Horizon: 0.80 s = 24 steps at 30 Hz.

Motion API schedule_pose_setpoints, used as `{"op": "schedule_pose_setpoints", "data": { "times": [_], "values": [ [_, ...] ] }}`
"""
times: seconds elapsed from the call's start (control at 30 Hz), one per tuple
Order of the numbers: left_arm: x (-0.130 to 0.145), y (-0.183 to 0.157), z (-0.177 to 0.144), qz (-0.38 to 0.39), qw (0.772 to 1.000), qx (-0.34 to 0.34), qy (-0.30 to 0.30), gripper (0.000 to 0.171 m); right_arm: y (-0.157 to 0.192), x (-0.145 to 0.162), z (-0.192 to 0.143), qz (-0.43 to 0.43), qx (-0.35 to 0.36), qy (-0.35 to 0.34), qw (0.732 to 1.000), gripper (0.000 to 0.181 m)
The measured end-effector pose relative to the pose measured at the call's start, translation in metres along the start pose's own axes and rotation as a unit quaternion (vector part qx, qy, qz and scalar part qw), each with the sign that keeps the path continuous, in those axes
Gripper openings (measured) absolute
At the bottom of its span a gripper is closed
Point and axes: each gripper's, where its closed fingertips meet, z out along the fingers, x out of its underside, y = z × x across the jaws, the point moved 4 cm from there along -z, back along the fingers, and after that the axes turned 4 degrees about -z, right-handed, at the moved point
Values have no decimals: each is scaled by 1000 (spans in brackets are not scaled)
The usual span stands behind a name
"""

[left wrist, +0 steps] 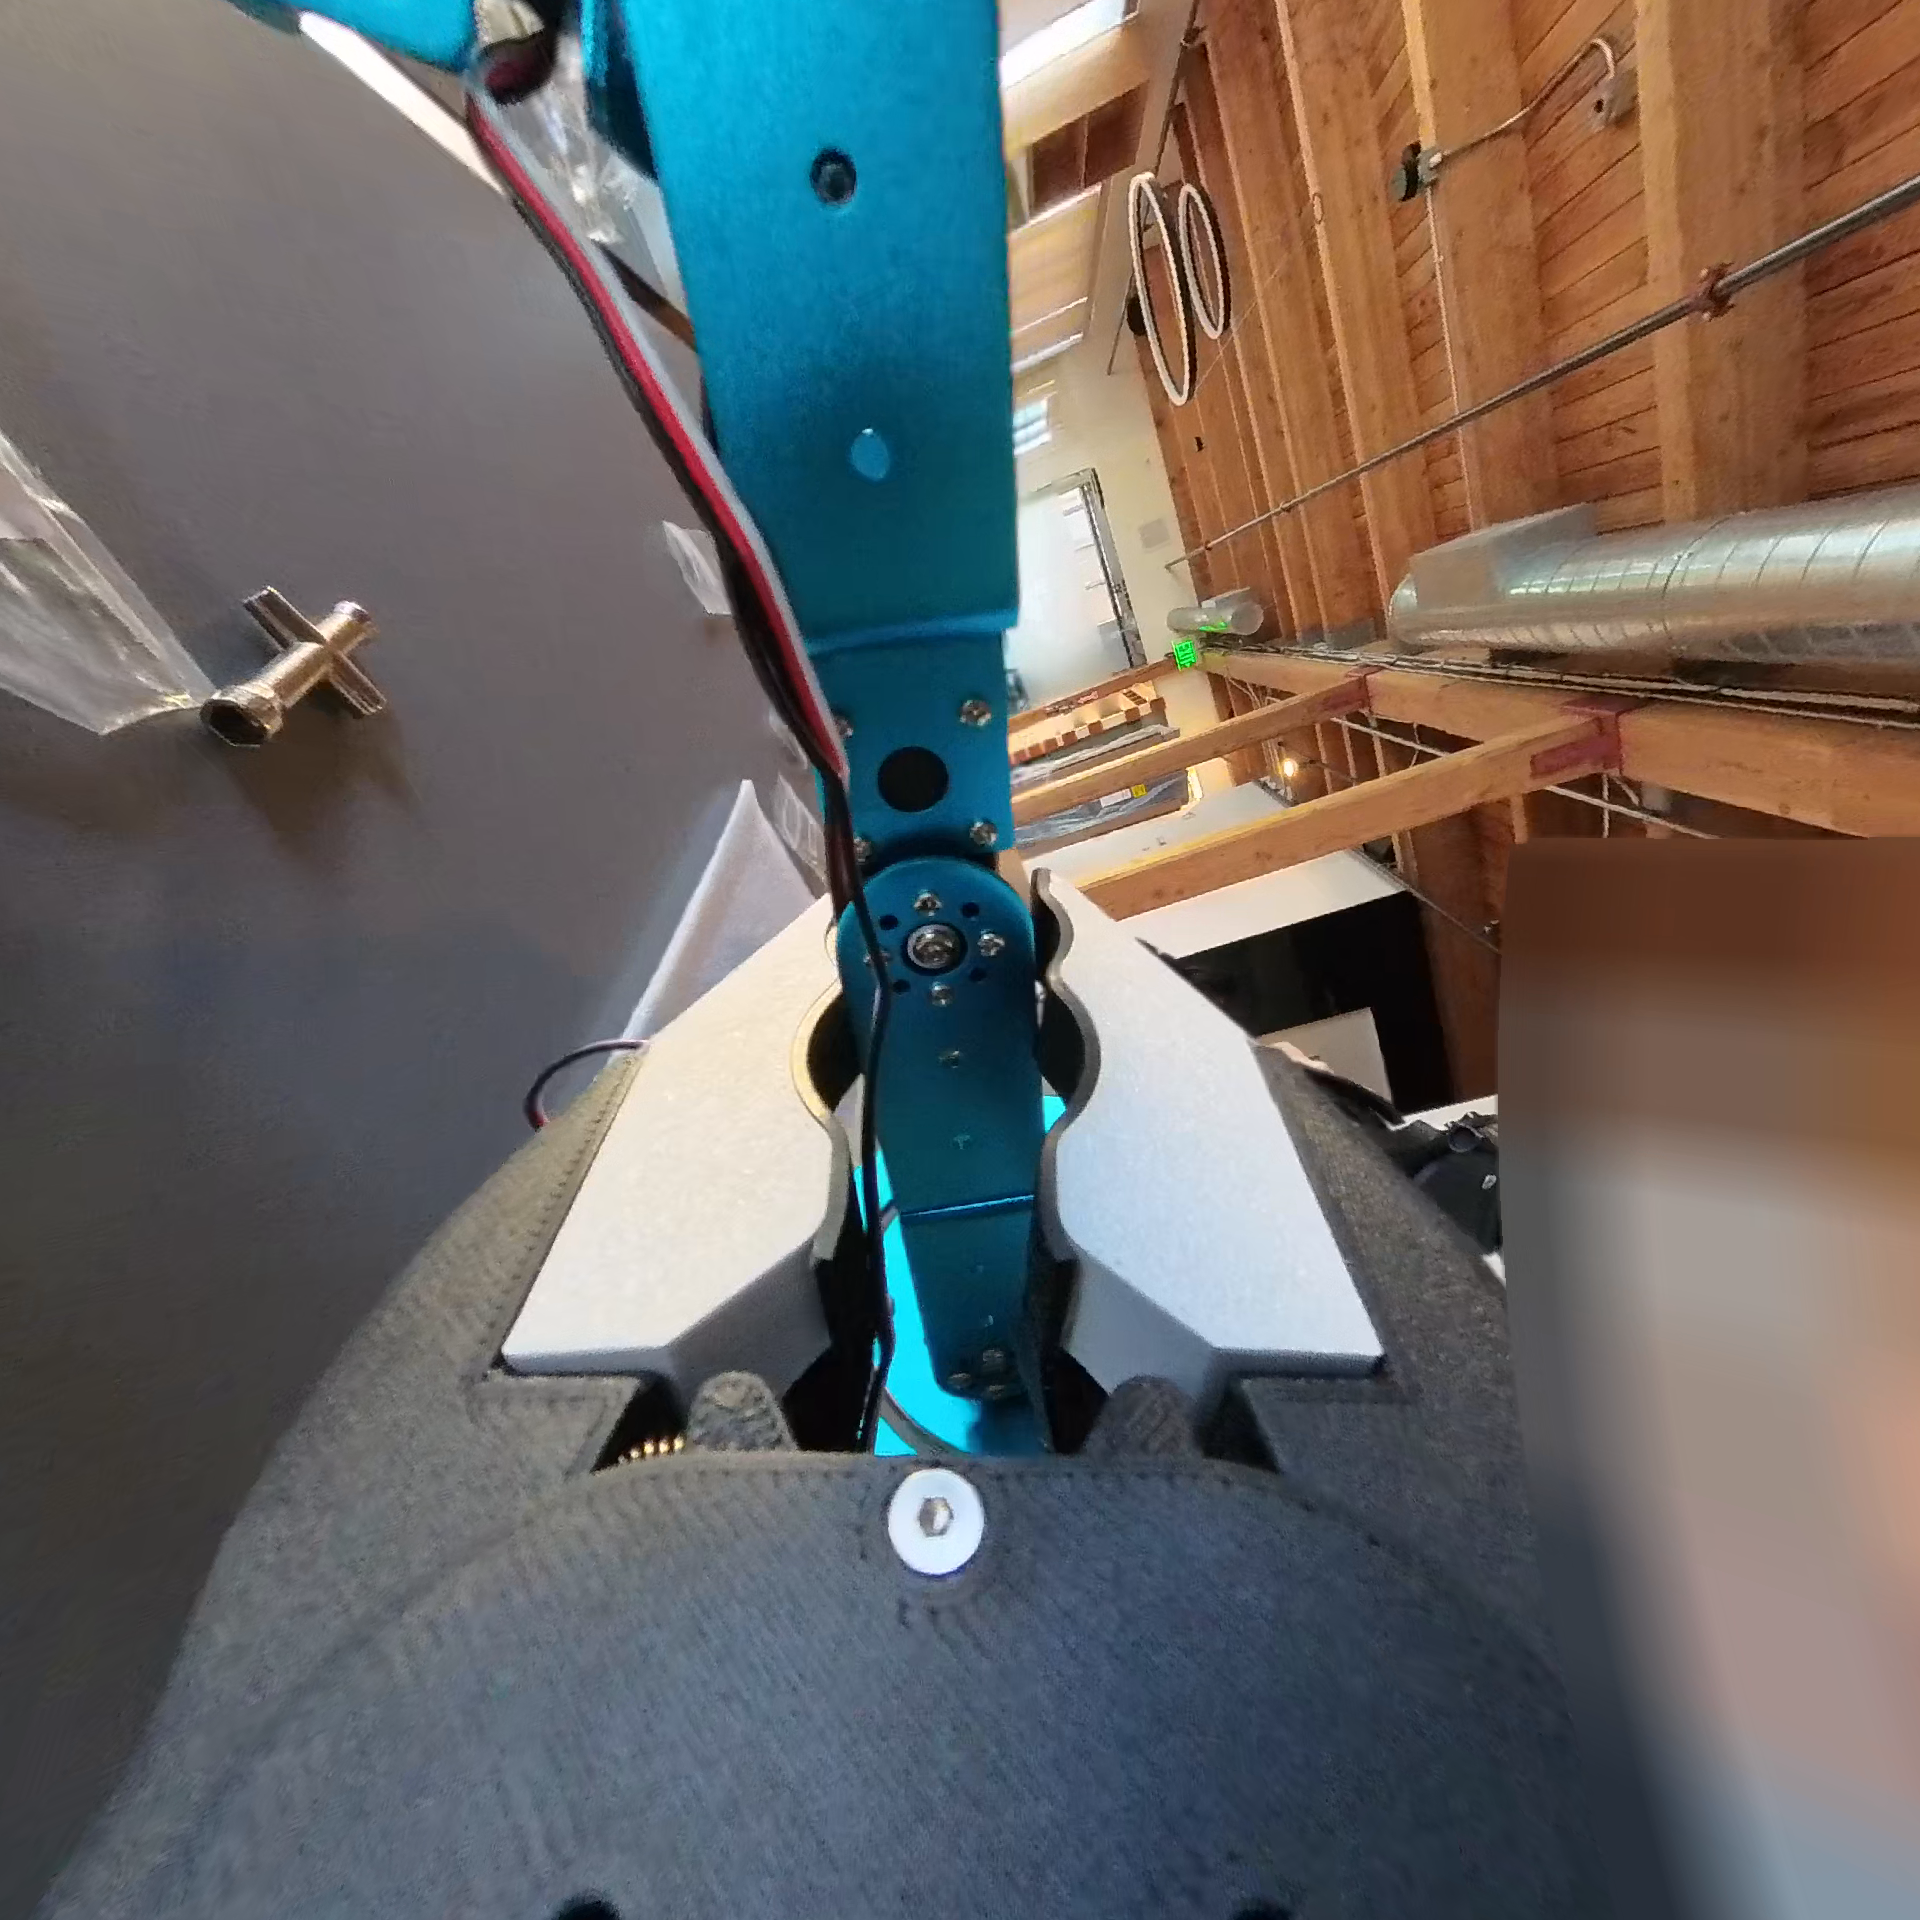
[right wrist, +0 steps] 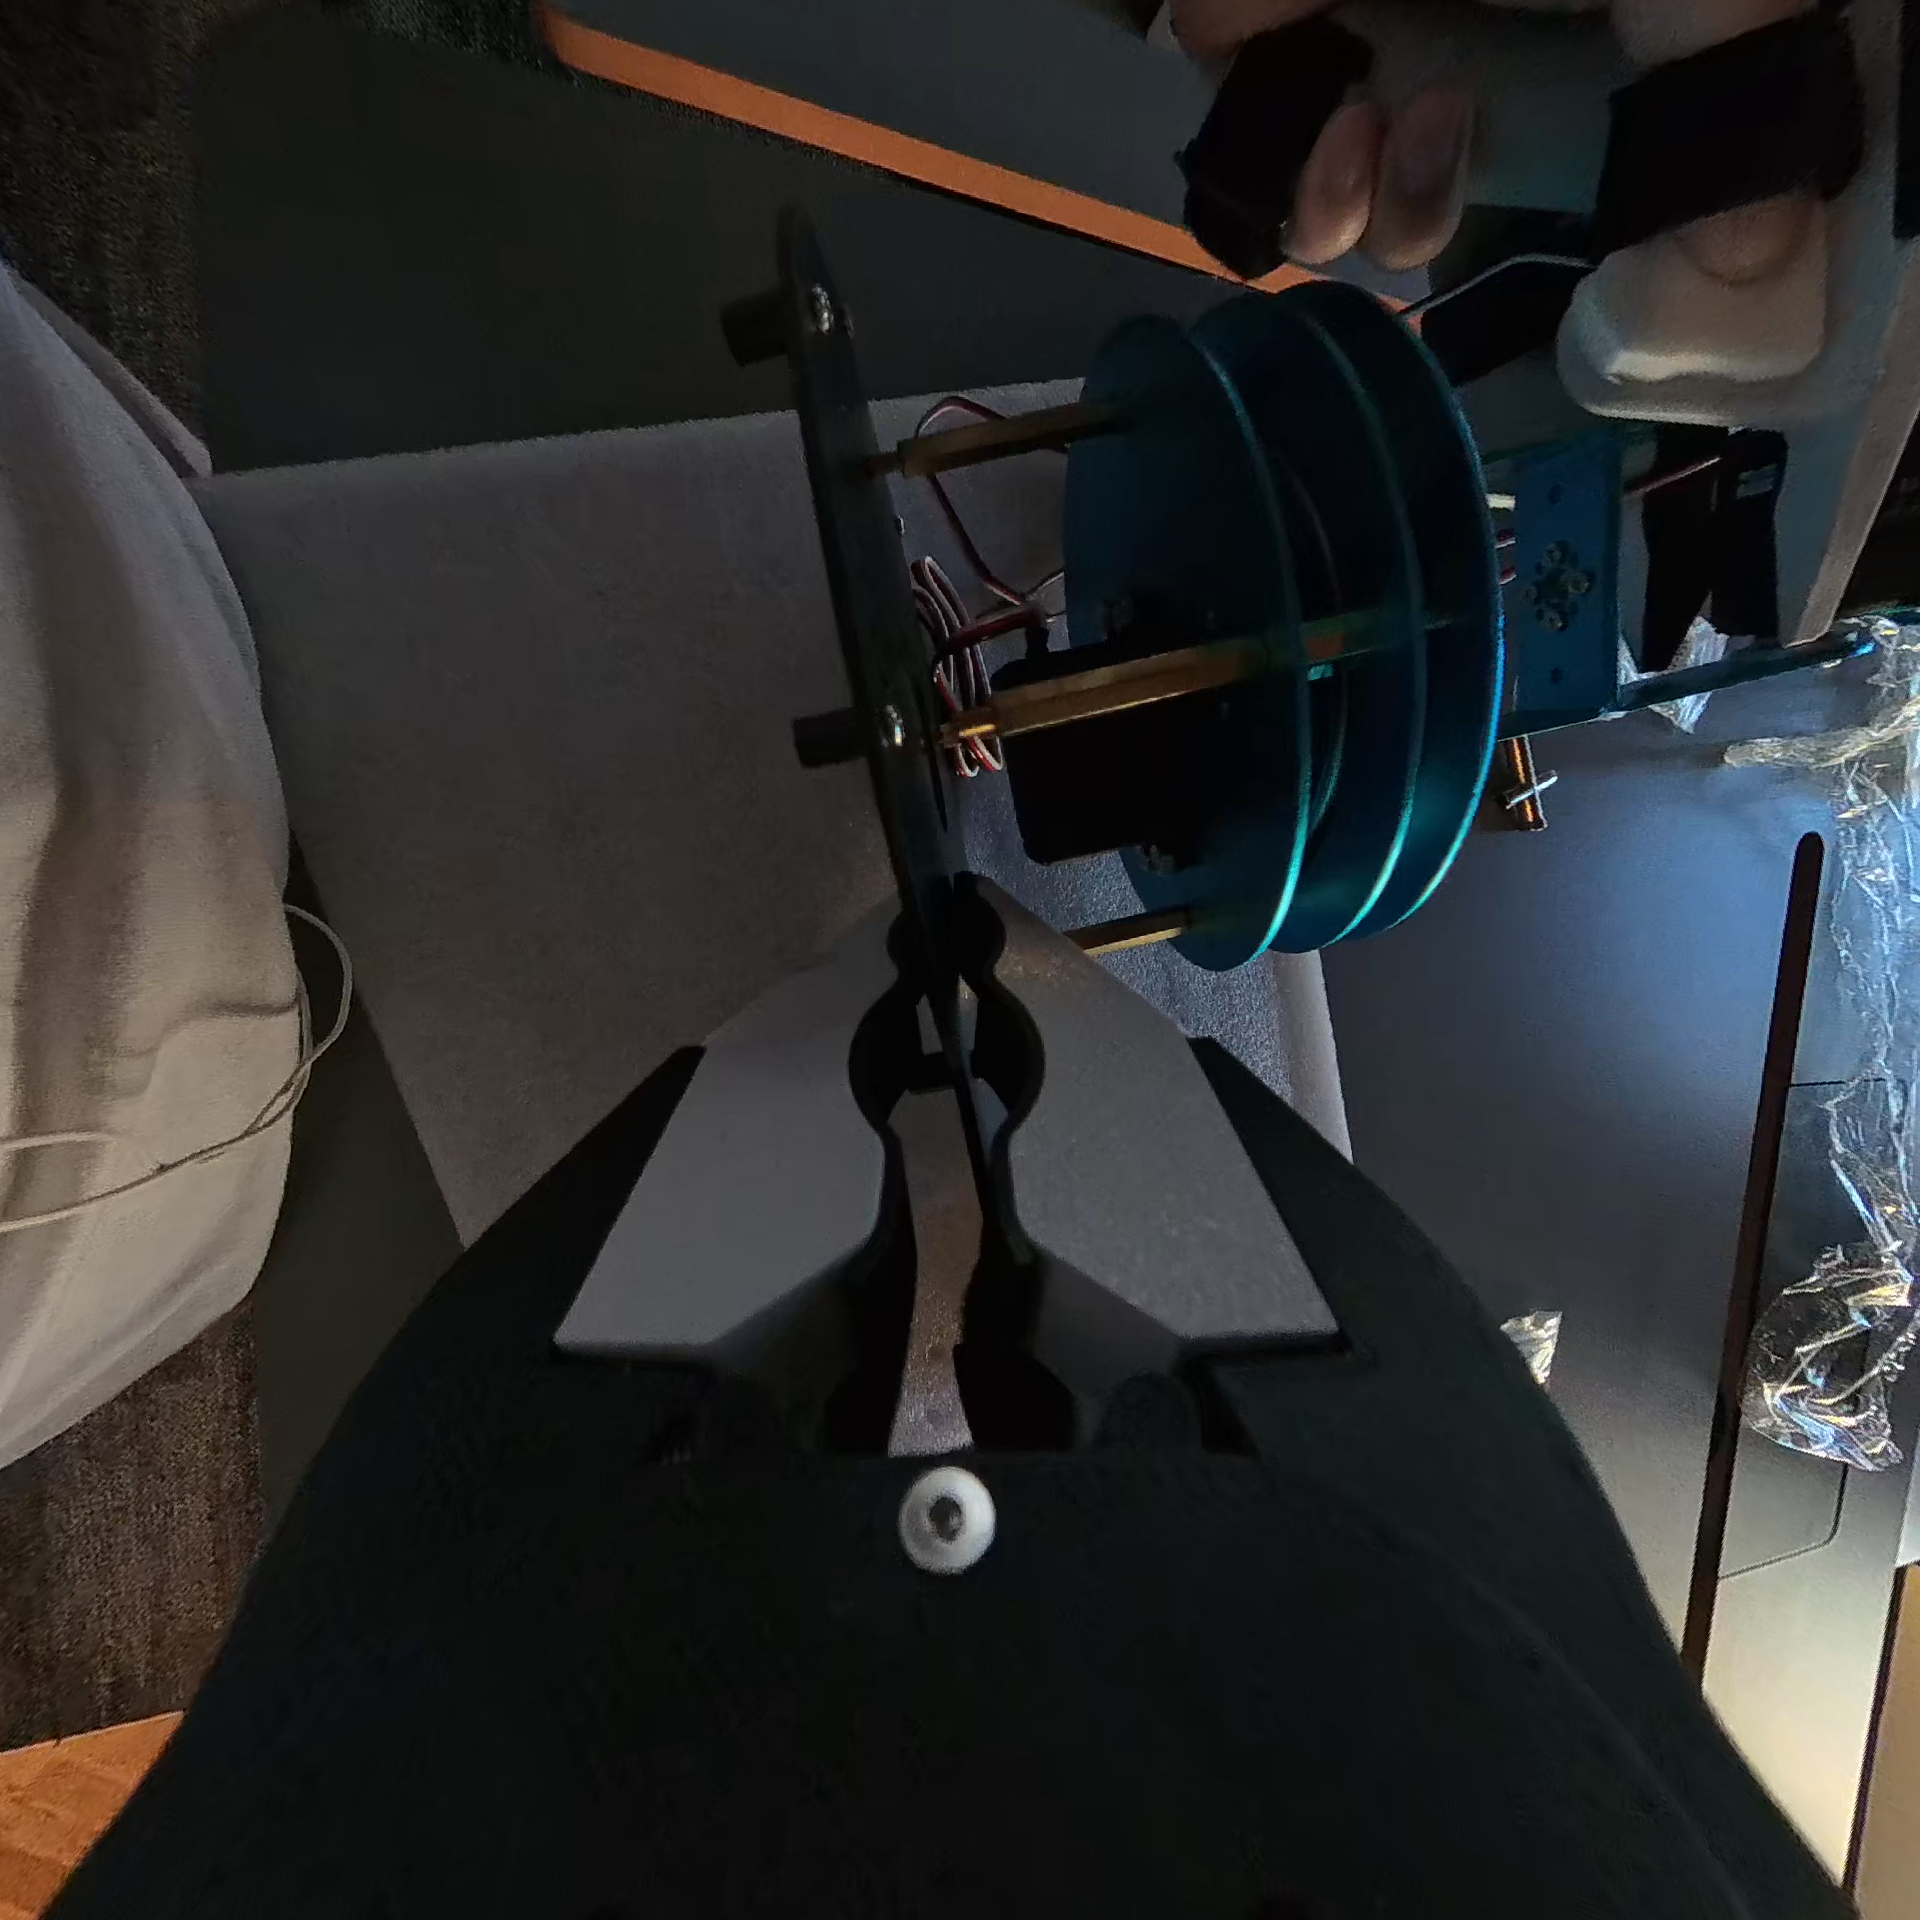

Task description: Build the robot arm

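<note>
On the dark tabletop [left wrist: 312, 987] lies a metal cross key [left wrist: 301, 665]. Left gripper [left wrist: 940, 1049] clamps blue arm link [left wrist: 862, 436]; right gripper [right wrist: 951, 1029] pinches black base plate [right wrist: 842, 499]. Crinkled plastic [right wrist: 1860, 1039] partly cut off.

Both grippers look alike. The left gripper [left wrist: 940, 1039] has a broad, rounded body of dark grey printed plastic with a woven-looking layer texture, and a single white hex-socket screw [left wrist: 935, 1536] sits at its centre. Two pale grey fingers [left wrist: 707, 1174] slot into the body, each a flat wedge with a dark, scalloped inner edge. The right gripper [right wrist: 945, 1039] shows the same black body, white screw [right wrist: 947, 1519] and grey fingers [right wrist: 1143, 1164], dimmer in shadow.
</note>
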Motion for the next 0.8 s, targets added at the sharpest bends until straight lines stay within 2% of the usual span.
{"op": "schedule_pose_setpoints", "data": {
  "times": [0.8],
  "values": [
    [4, -14, -5, 70, 998, 3, -8, 29, -2, 0, 0, 16, -20, 4, 1000, 1]
  ]
}}
